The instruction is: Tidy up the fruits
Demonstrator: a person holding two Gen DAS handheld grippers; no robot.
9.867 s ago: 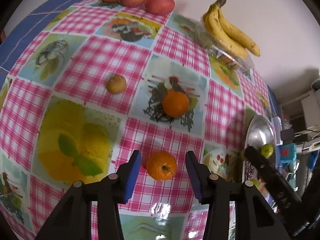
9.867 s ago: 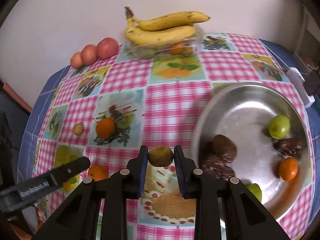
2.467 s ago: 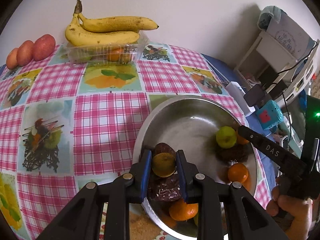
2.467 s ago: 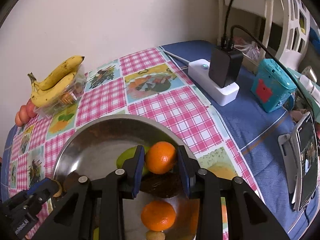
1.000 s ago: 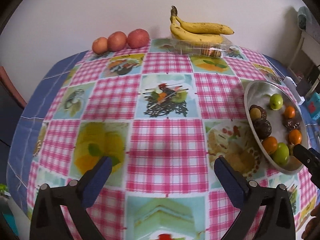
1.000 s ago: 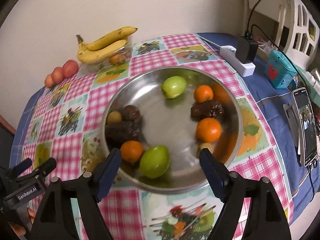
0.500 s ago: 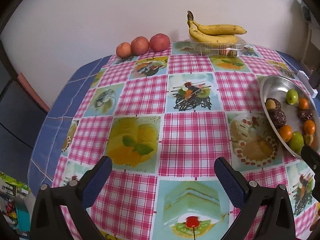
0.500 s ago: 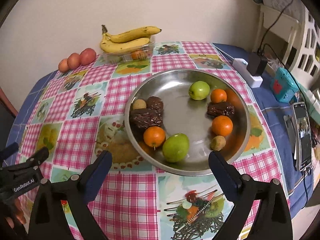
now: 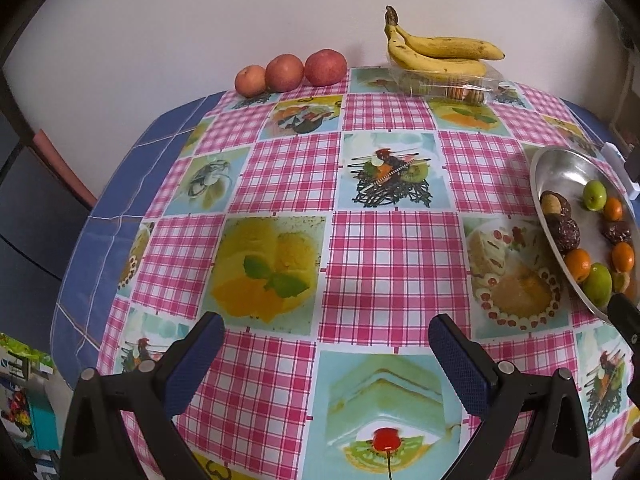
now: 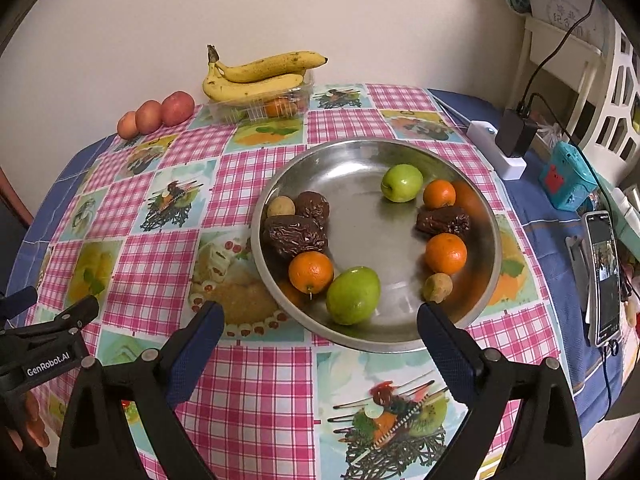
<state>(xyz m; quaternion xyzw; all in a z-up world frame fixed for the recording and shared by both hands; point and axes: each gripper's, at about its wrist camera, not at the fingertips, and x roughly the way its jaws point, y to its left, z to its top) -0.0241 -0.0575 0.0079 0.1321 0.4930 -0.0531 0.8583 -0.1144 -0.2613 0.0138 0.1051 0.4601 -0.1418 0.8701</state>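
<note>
Pink-checked cloth with printed fruit and cake panels covers the counter, which stands against a pale wall. Over its near edge the right claw hangs released, its blue-padded jaws spread wide with nothing between them. Just beyond its tips sits the steel bowl, holding the gathered fruits: a large green fruit at the near rim, an orange touching it on the left, dark wrinkled fruits further left with a small tan fruit beside them. On the right side of the bowl lie a second orange, a small brownish fruit near it, another dark fruit, a third orange and a green apple toward the far side.

The left claw is likewise released, jaws wide apart above bare cloth, well to the left of the bowl; in the right wrist view its black body shows at the lower left edge.

At the far edge, against the wall, bananas rest on a clear plastic box, and three reddish apples stand in a row to their left. Right of the cloth, a white power strip with a black charger, a teal box and a phone sit on the blue undercloth.
</note>
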